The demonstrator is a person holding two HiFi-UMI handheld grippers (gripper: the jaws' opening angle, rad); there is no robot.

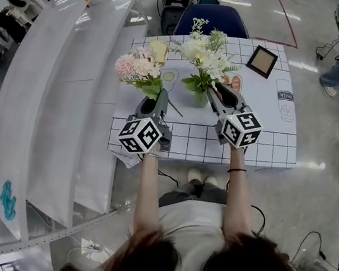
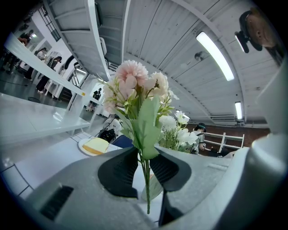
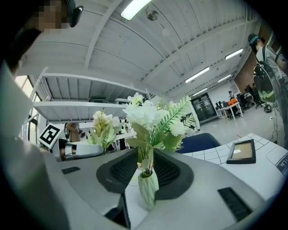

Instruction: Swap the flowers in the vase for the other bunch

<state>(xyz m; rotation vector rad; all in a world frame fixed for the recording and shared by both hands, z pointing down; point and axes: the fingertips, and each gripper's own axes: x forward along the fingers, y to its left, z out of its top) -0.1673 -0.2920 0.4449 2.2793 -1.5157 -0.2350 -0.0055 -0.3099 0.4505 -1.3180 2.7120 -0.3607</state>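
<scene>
A pink flower bunch [image 1: 138, 67] stands upright over the table's left part, and my left gripper [image 1: 157, 95] is shut on its stems. In the left gripper view the thin green stems [image 2: 145, 173] are pinched between the dark pads, with the pink heads [image 2: 135, 85] above. A white and green bunch [image 1: 204, 52] stands in a small pale green vase [image 1: 200, 97] at mid table. My right gripper [image 1: 214, 94] is open right beside the vase. In the right gripper view the vase [image 3: 147, 187] and its stems [image 3: 145, 157] show in the gap between the pads.
A brown picture frame [image 1: 262, 60] lies at the table's far right. A plate with a yellow cake slice [image 1: 158, 50] sits at the far left. A blue chair [image 1: 213, 18] stands behind the table, and a white shelf unit [image 1: 69, 83] runs along the left.
</scene>
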